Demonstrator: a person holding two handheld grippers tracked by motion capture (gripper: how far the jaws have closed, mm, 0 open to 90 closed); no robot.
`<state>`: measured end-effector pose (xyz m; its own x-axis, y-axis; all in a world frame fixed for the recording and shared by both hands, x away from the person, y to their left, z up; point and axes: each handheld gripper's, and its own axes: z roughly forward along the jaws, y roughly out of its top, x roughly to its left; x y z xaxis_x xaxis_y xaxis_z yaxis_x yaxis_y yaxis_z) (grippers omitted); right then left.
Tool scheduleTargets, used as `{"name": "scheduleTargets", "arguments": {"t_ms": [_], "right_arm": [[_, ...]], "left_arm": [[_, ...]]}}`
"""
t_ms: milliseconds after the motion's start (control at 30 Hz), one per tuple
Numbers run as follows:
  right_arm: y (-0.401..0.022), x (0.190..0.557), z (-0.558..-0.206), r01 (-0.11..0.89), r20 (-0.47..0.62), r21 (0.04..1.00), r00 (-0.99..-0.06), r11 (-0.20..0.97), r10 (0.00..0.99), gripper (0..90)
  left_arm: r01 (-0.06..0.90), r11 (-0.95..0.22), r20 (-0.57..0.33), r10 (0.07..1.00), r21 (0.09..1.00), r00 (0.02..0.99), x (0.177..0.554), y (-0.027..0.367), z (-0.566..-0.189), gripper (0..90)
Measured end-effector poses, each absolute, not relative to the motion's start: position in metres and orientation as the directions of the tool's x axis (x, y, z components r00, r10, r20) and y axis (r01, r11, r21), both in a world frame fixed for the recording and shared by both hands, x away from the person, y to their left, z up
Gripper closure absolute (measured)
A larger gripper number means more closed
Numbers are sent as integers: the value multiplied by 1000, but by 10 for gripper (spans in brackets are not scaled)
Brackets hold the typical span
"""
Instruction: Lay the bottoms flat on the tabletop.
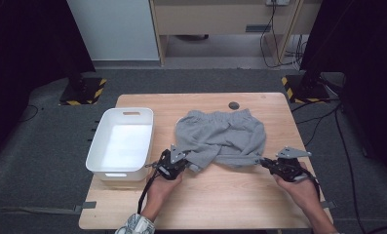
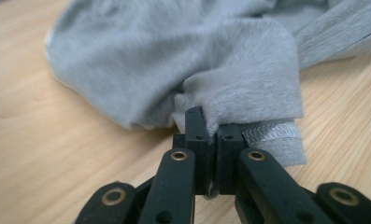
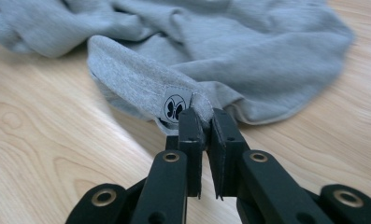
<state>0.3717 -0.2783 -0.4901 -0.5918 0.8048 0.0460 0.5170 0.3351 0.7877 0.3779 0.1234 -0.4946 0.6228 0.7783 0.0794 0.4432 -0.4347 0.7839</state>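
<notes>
While pinched, shorts lengthwise left-right.

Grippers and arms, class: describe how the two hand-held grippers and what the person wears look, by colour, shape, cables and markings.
Both the left gripper and the right gripper are black, with flat bar links carrying brass-ringed pivots. Their fingers are square black blocks. A grey three-cornered plate tops the right one, and a black cable trails from the left. The left sleeve is pale and patterned.

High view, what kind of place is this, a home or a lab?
Probably a lab or recording room: a bare wooden table on grey carpet, hazard-striped stand bases, loose floor cables.
</notes>
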Motion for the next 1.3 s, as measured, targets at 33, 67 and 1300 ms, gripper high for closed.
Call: {"name": "scheduleTargets", "arguments": {"t_ms": [33, 67, 1300], "right_arm": [[-283, 371, -490, 522, 46, 786, -585, 332, 810, 843], [-288, 371, -489, 525, 46, 785, -578, 328, 815, 842], [-358, 353, -472, 534, 56, 815, -459, 225, 887, 845]], "left_arm": [[445, -436, 80, 779, 782, 621, 377, 125, -492, 870], [448, -436, 80, 781, 780, 620, 377, 126, -491, 870], [501, -432, 71, 806, 750, 588, 365, 155, -480, 871]]}}
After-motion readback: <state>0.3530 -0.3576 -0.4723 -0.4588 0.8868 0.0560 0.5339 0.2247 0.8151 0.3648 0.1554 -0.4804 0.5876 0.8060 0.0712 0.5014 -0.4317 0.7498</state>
